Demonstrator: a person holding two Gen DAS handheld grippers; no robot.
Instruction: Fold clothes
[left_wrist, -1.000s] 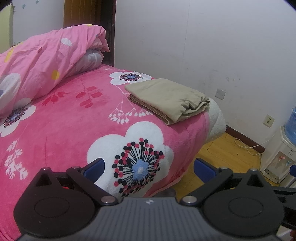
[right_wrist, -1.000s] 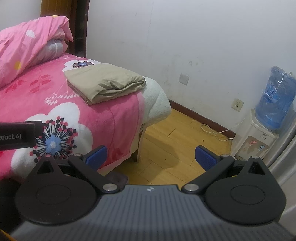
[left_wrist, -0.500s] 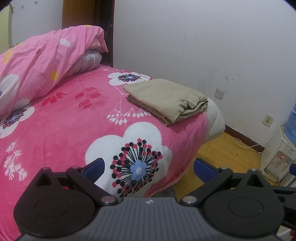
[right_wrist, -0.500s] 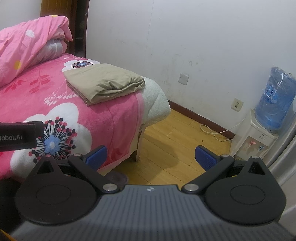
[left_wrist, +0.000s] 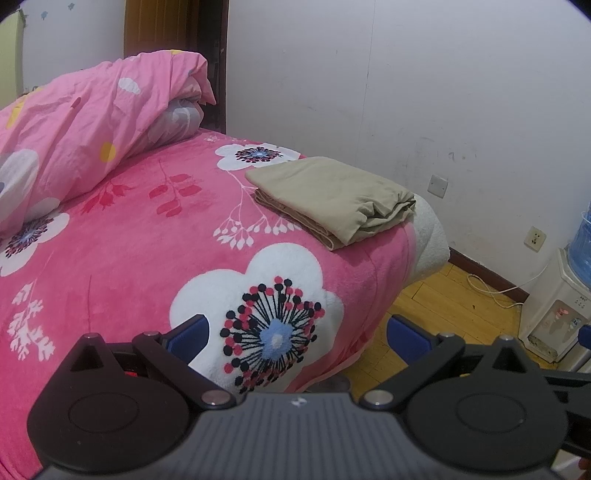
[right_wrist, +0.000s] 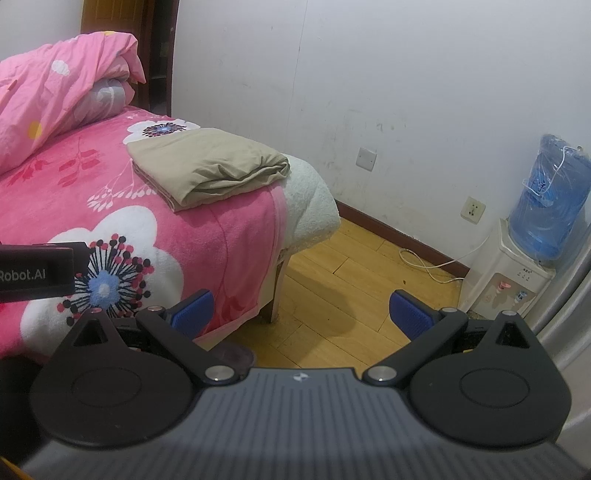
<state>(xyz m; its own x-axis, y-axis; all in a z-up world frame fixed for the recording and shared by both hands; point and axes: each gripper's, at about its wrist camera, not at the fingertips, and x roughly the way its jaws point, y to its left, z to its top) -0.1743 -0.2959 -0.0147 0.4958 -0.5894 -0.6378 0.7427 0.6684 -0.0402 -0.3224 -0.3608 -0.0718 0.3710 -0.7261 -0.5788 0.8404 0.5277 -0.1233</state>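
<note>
Fingers (left_wrist: 192, 334) of both grippers stand wide and empty, well short of the garment (left_wrist: 332, 197), which lies folded at the bed's (left_wrist: 110, 258) far corner, so little seems left.

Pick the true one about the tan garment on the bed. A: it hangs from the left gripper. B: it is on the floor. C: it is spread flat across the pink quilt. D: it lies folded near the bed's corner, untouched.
D: the tan garment lies folded near the corner of the bed, and both the left gripper and the right gripper are open, well short of it.

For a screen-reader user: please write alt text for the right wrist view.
A folded khaki garment lies near the corner of a bed with a pink floral blanket. The open right gripper hangs over the wooden floor, holding nothing; a water dispenser stands by the wall.
</note>
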